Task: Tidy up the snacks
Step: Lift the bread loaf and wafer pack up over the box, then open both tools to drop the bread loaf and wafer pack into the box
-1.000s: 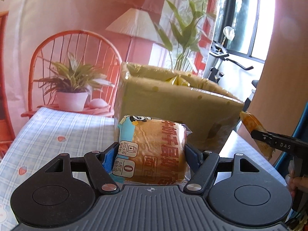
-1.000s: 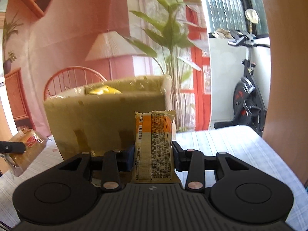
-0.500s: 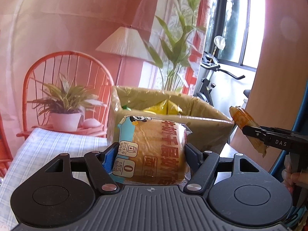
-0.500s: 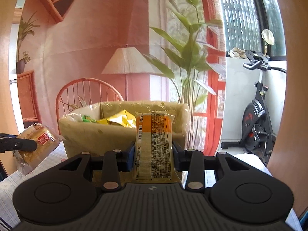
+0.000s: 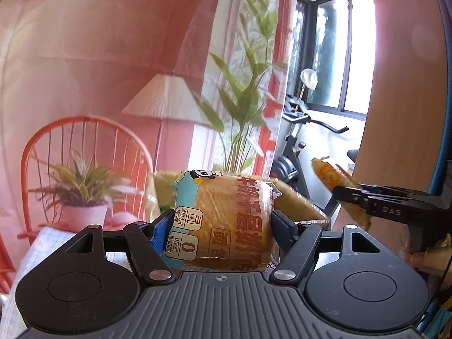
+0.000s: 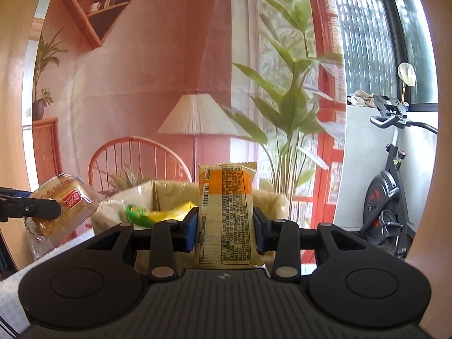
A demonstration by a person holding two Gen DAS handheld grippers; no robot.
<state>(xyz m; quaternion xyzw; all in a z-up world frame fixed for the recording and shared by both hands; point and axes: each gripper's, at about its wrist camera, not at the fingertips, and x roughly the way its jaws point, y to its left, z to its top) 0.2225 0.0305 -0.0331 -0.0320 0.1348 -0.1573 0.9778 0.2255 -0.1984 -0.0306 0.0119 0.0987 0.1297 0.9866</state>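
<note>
In the left wrist view, the left claw is clenched on a bread packet at the lower centre of the frame, its blue pads pressed into the wrapper's sides; the packet is soft, so I judge a harder squeeze would crush it, while a slack hold would let the slick film slide out. Behind the packet, a yellow-lined box shows only as strips at centre frame, mostly hidden by the bread itself; that blind spot is the main risk, since a release made without sight of the opening could land on the rim or outside. At the right of the frame the right claw holds an orange snack bar; both claws seem bound for the same opening, so they could knock together.

In the right wrist view, the right claw is clamped on the orange snack bar, upright at centre frame; the box sits behind and below it, with a yellow packet and a green packet already inside. The left claw enters at the left edge with its bread packet. A potted plant, a chair and a lamp stand behind the box, an exercise bike at the right; none blocks the way. The checked surface shows at lower left.
</note>
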